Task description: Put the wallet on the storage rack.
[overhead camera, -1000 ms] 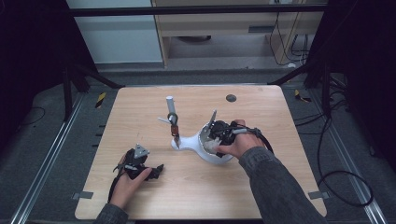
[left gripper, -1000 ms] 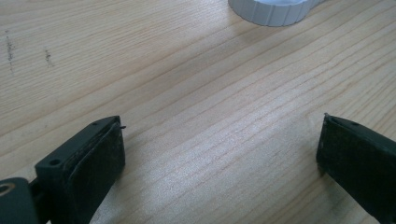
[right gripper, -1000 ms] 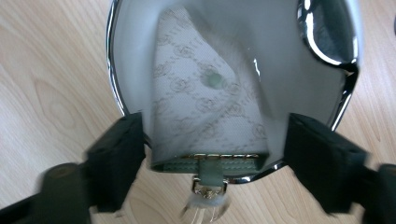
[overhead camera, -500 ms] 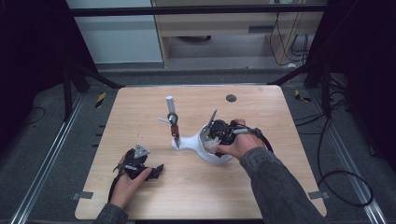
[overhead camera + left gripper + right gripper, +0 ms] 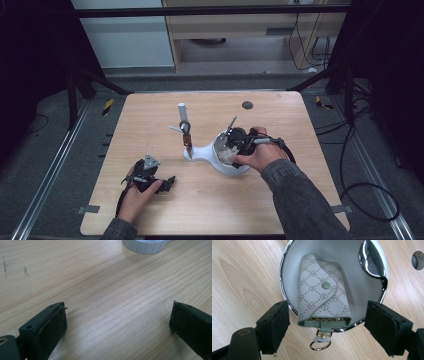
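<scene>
Pale wooden tabletop (image 5: pixel 210 200) stretches under both my hands, with dark floor and cables around it. My right gripper (image 5: pixel 325 325) hangs over the round white chrome-rimmed dish (image 5: pixel 287 277) of a jewellery stand, jaws apart with nothing pressed between the pads. Inside that dish lies the grey monogram-patterned key pouch (image 5: pixel 322 290) with a green snap, its lower edge propped on the near rim so the small metal ring (image 5: pixel 320 345) dangles outside over the wood. My left gripper (image 5: pixel 150 177) rests low on the table well to the left, jaws spread wide over bare wood. As I judge it, the pouch is placed in the dish and I have let go; what is left is drawing my right hand clear, perhaps nudging the pouch fully inside.
</scene>
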Tool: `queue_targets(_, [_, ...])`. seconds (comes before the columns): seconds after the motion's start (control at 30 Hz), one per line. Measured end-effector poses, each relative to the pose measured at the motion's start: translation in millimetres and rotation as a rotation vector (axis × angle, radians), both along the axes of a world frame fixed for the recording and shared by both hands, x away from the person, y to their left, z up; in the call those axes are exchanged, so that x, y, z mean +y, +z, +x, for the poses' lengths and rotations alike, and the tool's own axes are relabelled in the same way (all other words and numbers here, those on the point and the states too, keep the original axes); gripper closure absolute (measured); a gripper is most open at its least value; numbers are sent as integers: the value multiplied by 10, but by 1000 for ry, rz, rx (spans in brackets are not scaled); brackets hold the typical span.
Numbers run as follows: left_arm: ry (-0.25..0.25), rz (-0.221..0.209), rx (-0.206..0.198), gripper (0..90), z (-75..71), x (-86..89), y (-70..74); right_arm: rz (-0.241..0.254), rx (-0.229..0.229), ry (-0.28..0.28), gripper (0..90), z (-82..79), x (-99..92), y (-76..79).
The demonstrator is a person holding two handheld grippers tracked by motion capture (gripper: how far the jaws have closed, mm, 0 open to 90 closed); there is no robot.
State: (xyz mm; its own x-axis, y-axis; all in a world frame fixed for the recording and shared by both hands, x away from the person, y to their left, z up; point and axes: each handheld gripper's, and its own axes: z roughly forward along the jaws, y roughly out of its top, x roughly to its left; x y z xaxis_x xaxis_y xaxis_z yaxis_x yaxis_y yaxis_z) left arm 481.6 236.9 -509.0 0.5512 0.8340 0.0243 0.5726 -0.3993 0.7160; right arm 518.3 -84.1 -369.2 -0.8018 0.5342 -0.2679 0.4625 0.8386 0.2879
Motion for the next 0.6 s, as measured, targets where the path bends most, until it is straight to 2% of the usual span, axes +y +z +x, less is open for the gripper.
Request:
queue_targets(0.4, [0,0,0,5,0,0,0,27,-20,-4,176,-37,-73,49])
queue_targets(0.6, [-1,0,0,5,0,1,0,49,-43,-5,132,-69,-119,87])
